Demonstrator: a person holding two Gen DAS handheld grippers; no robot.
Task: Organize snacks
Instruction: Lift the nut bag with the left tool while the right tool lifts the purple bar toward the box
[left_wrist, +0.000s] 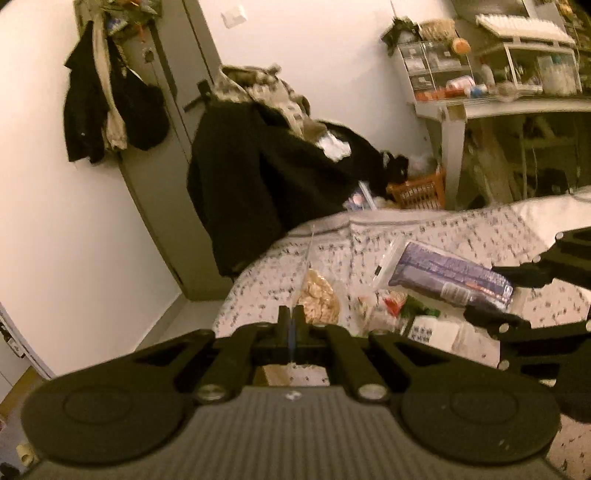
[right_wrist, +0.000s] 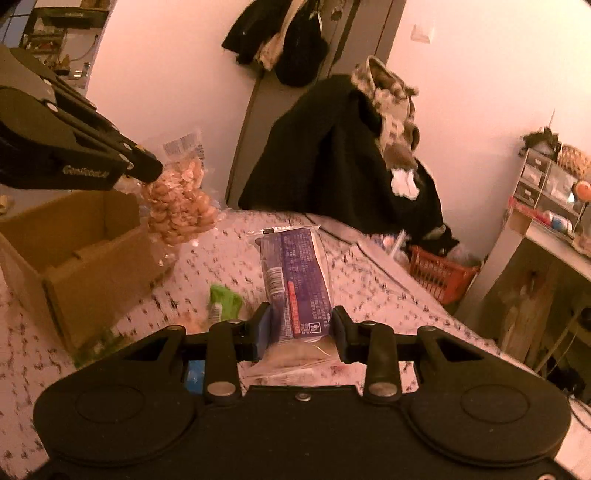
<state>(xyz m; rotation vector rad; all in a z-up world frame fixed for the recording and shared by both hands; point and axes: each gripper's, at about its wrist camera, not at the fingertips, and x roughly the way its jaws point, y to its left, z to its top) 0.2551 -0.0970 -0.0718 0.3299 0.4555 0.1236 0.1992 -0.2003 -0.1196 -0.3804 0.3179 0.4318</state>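
The left gripper (right_wrist: 149, 171) has its fingers pinched fully together on the thin top edge of a clear bag of nuts (right_wrist: 181, 210), which hangs in the air just beside the open cardboard box (right_wrist: 85, 258) at the left side of the bed (right_wrist: 388, 295). The right gripper (right_wrist: 301, 332) has its fingers drawn in narrow on the near end of a purple snack packet (right_wrist: 295, 273), the packet sticking out forward over the middle of the bed. Both look lifted for packing, so the sensible thing is to carry the hanging bag over the box mouth before letting go, since it droops against the box's near corner and could catch on the raised flap. The purple packet is held only at 1 end and may sag or slip, so a level, slow carry suits it. A green packet (right_wrist: 223, 302) and other small wrappers, too blurred to tell apart, lie on the bed between the 2 grippers. Beyond the far edge of the bed, a dark coat (right_wrist: 332, 155) is draped over something and an orange basket (right_wrist: 439, 277) stands on the floor, both well clear.
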